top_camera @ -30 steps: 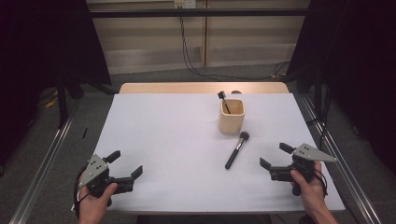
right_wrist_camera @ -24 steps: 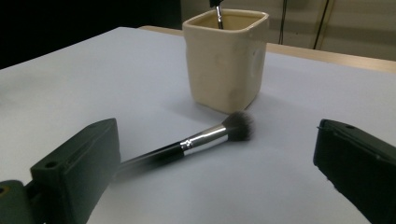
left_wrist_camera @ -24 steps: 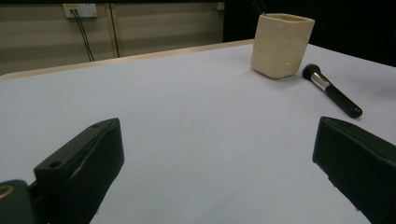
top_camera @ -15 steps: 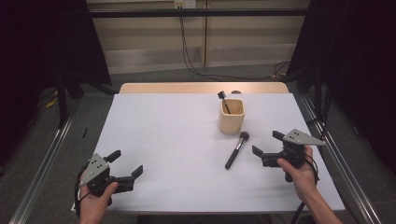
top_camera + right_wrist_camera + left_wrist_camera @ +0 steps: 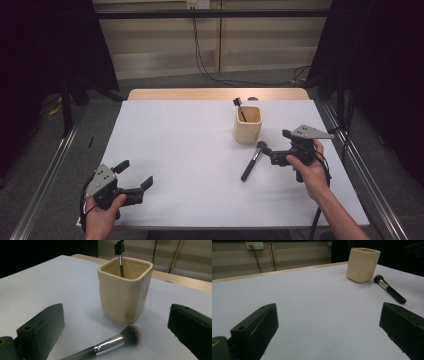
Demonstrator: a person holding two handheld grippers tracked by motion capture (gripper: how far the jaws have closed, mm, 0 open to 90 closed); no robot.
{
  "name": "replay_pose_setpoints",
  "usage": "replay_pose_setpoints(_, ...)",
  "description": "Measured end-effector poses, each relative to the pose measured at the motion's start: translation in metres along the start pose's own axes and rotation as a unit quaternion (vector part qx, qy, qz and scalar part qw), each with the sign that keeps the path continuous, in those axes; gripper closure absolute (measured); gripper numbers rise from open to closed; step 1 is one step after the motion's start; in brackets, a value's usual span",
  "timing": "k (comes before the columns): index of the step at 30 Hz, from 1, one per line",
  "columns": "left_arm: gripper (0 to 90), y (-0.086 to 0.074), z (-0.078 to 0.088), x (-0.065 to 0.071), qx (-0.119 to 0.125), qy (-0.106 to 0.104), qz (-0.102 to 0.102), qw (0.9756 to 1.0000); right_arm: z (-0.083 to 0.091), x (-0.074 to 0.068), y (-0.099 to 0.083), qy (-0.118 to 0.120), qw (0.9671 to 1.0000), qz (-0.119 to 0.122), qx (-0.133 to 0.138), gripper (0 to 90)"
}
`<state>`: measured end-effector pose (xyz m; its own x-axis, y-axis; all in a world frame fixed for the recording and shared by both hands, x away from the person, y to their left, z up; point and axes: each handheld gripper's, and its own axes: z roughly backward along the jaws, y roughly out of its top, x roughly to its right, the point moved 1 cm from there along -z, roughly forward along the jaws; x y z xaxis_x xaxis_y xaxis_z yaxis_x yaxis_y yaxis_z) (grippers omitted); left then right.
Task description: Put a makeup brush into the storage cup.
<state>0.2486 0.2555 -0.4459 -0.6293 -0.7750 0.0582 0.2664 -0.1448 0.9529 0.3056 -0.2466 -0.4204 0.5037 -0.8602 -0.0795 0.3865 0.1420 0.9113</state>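
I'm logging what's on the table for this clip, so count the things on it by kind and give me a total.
Cream square cup: 1
Large makeup brush lying on the table: 1
Small brush standing in the cup: 1
Handheld grippers, left gripper and right gripper, both with jaws open: 2
Total: 5

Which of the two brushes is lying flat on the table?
The larger makeup brush, with a black handle and round bristle head, lies flat beside the cream cup. The thin brush stands inside the cup instead.
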Motion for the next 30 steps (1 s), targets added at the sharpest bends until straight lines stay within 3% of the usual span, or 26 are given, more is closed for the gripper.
replay_pose_setpoints(7,2.1,0.000,0.000,-0.001,-0.002,0.000,-0.006,1.0000,-0.016,0.004,0.005,0.004,0.9999,-0.003,-0.009,0.5)
replay_pose_setpoints(13,2.1,-0.002,-0.001,-0.005,-0.002,0.000,0.000,1.0000,-0.024,0.007,0.006,-0.008,0.9998,-0.012,-0.011,0.4)
replay_pose_setpoints(19,2.1,-0.001,0.001,-0.006,0.000,0.002,0.005,1.0000,-0.030,0.006,0.015,-0.009,0.9993,-0.013,-0.033,0.8)
replay_pose_setpoints(26,2.1,0.000,0.000,-0.003,-0.001,0.003,0.003,1.0000,-0.037,0.006,0.014,-0.017,0.9958,-0.006,-0.090,1.5)
replay_pose_setpoints(30,2.1,0.000,0.000,-0.003,-0.003,0.005,-0.003,1.0000,-0.038,0.007,0.013,-0.019,0.9895,-0.028,-0.141,2.1)
